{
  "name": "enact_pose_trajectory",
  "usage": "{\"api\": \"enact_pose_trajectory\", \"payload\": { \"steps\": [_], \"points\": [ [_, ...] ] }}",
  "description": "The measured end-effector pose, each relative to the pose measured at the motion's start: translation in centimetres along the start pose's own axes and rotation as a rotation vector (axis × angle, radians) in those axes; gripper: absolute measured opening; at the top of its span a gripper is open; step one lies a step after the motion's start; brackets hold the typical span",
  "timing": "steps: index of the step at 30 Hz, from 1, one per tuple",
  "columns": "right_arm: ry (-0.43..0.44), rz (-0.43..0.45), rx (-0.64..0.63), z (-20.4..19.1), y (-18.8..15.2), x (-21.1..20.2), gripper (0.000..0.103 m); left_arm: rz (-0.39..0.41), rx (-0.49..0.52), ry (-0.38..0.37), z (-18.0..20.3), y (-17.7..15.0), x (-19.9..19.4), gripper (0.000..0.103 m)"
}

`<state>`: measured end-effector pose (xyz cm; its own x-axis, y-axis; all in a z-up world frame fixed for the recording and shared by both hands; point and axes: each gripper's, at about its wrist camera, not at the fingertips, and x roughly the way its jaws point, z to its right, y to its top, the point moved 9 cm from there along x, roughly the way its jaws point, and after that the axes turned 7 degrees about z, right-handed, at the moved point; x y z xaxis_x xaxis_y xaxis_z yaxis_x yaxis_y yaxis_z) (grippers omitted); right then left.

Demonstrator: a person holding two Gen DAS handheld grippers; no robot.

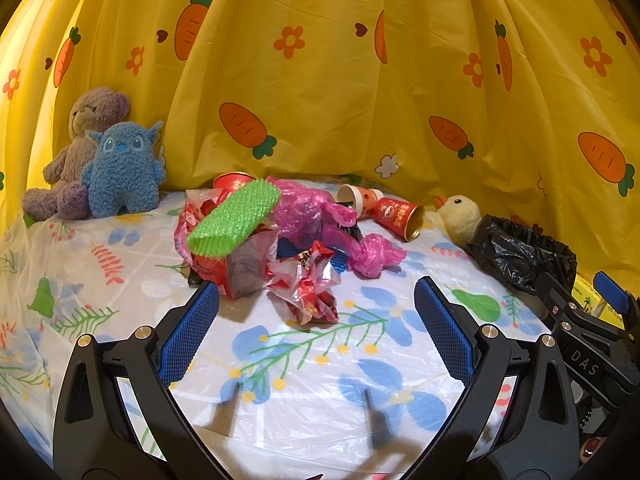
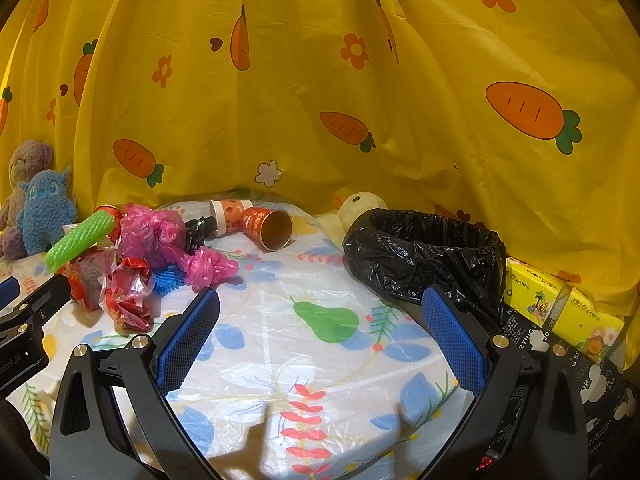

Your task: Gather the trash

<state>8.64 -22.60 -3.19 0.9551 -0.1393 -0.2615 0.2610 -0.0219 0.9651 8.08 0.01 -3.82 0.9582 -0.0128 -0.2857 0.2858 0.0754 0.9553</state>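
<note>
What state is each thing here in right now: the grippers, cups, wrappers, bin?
Left hand-held gripper: open, empty.
Right hand-held gripper: open, empty.
Red paper cup: tipped on its side.
Bin bag: open.
Red wrapper: crumpled.
Pink plastic bag: scrunched.

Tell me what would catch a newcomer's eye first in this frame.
Probably the yellow carrot-print curtain filling the whole background. Next, the bright trash heap at the table's far left, topped by a green foam net sleeve beside a crumpled pink plastic bag. On the right sits the black-lined trash bin, mouth open, with a yellow duck plush behind it.
</note>
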Motion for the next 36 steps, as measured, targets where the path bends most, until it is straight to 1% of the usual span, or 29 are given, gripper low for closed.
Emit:
{"api": "enact_pose_trajectory", "payload": {
  "steps": [36],
  "points": [
    [0.000,0.001,0.000,-0.02,0.07,0.16,0.098,0.001,-0.001,-0.001,0.37,0.24,-0.04,0.096]
  ]
}}
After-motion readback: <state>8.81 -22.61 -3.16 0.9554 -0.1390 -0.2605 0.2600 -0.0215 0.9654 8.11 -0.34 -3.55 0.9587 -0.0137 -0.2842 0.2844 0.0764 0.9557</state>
